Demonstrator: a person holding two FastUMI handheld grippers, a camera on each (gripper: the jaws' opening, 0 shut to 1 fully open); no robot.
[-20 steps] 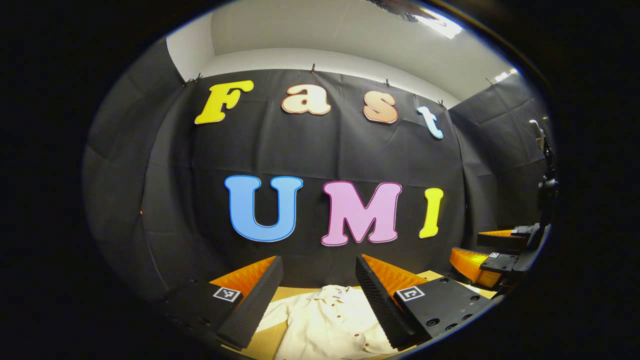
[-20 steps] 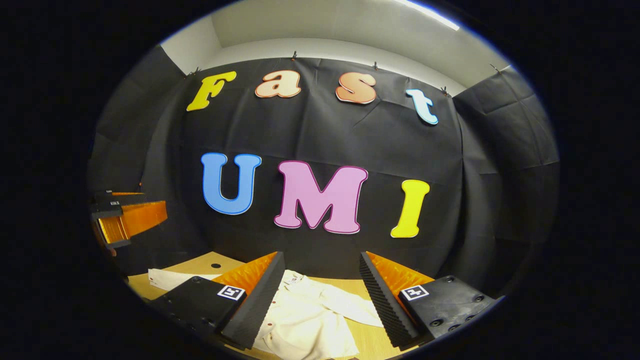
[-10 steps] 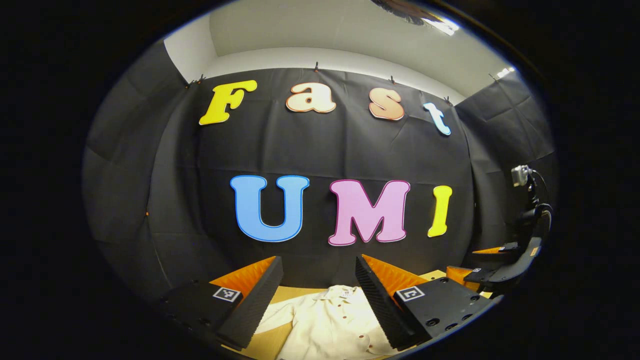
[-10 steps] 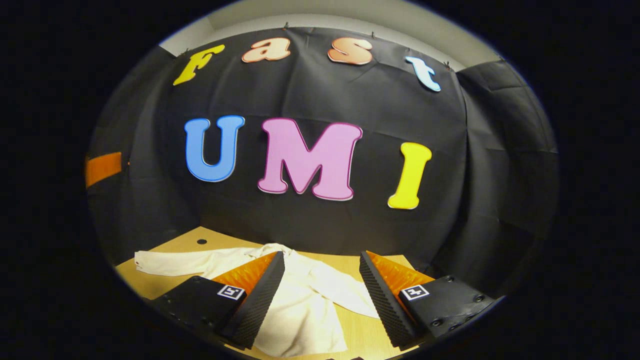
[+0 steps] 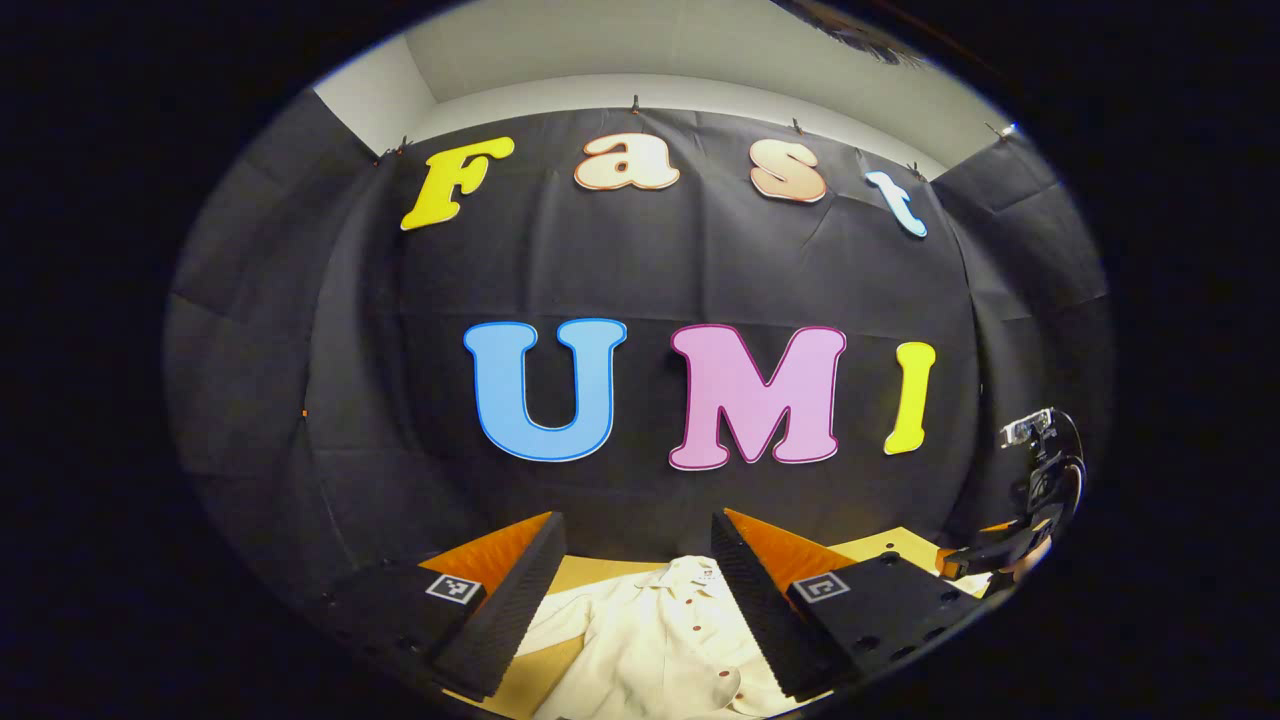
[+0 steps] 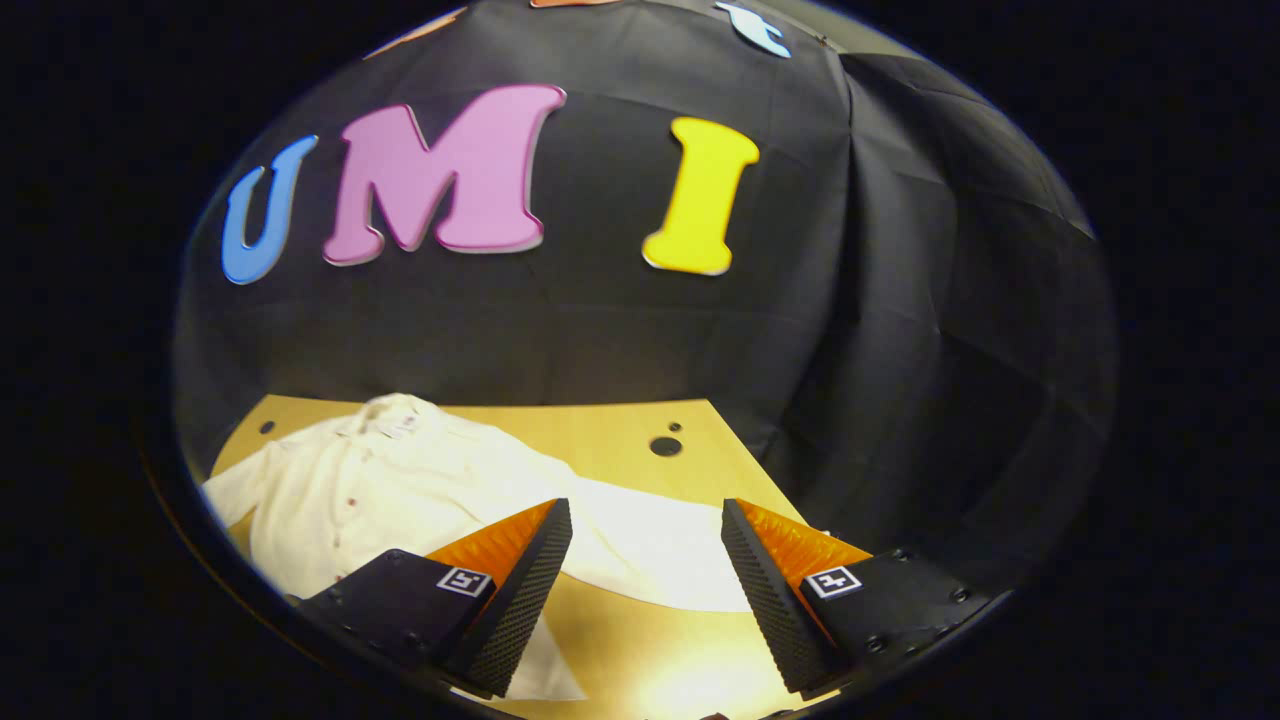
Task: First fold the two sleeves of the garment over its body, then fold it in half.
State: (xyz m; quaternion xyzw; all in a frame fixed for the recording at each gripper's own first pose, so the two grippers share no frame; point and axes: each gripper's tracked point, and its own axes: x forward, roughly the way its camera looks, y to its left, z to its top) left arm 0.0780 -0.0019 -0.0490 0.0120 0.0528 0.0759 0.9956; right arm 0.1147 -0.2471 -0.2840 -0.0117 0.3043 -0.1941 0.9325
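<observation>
Fingers of my left gripper [image 5: 635,585] stand wide apart, level above the shirt [image 5: 650,640], whose buttoned front lies between them. My right gripper [image 6: 645,575] tilts down, also spread and holding nothing, its ribbed pads [image 6: 525,590] straddling one sleeve [image 6: 650,545] stretched flat on the wooden table [image 6: 620,445]. Left gripper view catches my right gripper far off to the side

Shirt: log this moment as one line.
shirt: flat on table, unfolded | right gripper: open above sleeve | left gripper: open
</observation>
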